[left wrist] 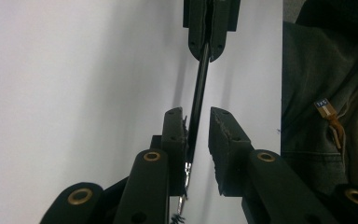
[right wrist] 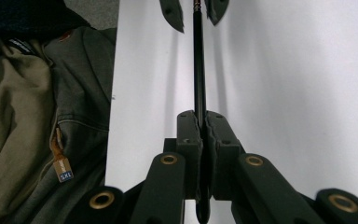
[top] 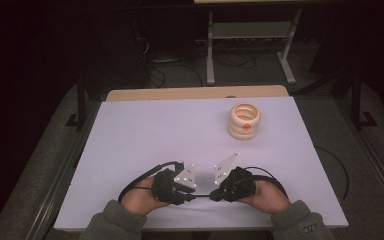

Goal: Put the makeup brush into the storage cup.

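Right now you're pinching the thin black rod (right wrist: 198, 70) in the right claw (right wrist: 200, 126), low centre of frame; it's running straight into the left claw (left wrist: 196, 128), jaws spread around it.

The left gripper (left wrist: 196, 135) rises from the bottom edge with its two black jaws parted. A thin black rod (left wrist: 199, 88) runs up between them, lying against the inner face of the left jaw and apart from the right jaw; its lower end carries a small metal tip. Above the left gripper, the rod's upper end is clamped between the closed black jaws of the right gripper (left wrist: 209, 46). Behind lies a white table surface (left wrist: 74, 93). Right of the rod, past the table edge, an olive-green fabric garment (left wrist: 326, 116) bears a small size tag (left wrist: 324, 106).
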The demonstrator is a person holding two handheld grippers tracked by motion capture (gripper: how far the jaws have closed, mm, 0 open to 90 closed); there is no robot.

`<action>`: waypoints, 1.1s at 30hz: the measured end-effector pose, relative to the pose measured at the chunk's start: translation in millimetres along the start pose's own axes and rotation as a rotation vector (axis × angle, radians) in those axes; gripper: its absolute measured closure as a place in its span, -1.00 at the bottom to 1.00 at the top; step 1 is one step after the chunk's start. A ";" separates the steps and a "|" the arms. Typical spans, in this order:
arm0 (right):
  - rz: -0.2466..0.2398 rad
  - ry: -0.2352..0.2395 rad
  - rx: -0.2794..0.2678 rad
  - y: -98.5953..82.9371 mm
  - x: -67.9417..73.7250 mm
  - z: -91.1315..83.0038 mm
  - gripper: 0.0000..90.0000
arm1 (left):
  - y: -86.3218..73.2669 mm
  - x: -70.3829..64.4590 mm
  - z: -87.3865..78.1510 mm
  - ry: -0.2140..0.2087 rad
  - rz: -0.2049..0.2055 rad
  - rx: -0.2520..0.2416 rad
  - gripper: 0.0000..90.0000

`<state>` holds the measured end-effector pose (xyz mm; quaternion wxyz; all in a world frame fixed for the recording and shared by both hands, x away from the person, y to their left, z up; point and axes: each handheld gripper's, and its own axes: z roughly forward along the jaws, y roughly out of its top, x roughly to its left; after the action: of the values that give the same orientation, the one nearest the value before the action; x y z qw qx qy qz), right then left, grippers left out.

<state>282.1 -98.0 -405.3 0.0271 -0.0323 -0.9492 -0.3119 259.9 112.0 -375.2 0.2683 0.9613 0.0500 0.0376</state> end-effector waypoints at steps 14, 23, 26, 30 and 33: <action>0.082 -0.095 -0.050 -7.1 -7.6 -18.0 0.87 | -4.0 6.6 0.1 -0.022 -0.068 -0.020 0.56; 0.134 -0.176 -0.101 -6.7 -7.7 -30.9 0.87 | -12.9 17.9 2.7 -0.037 -0.204 -0.110 0.44; 0.142 -0.192 -0.119 -5.7 -6.7 -33.4 0.87 | -16.1 21.8 2.0 -0.033 -0.250 -0.128 0.39; 0.167 -0.194 -0.139 -2.9 -3.7 -33.7 0.87 | -18.3 24.9 2.2 -0.023 -0.285 -0.150 0.35; 0.175 -0.192 -0.143 -0.8 -1.7 -30.8 0.87 | -18.7 25.3 2.6 -0.020 -0.319 -0.178 0.34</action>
<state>284.7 -117.0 -381.2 -0.0393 -0.1466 -0.9163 -0.3707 283.8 129.5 -386.0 0.3552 0.9140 0.1955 -0.0108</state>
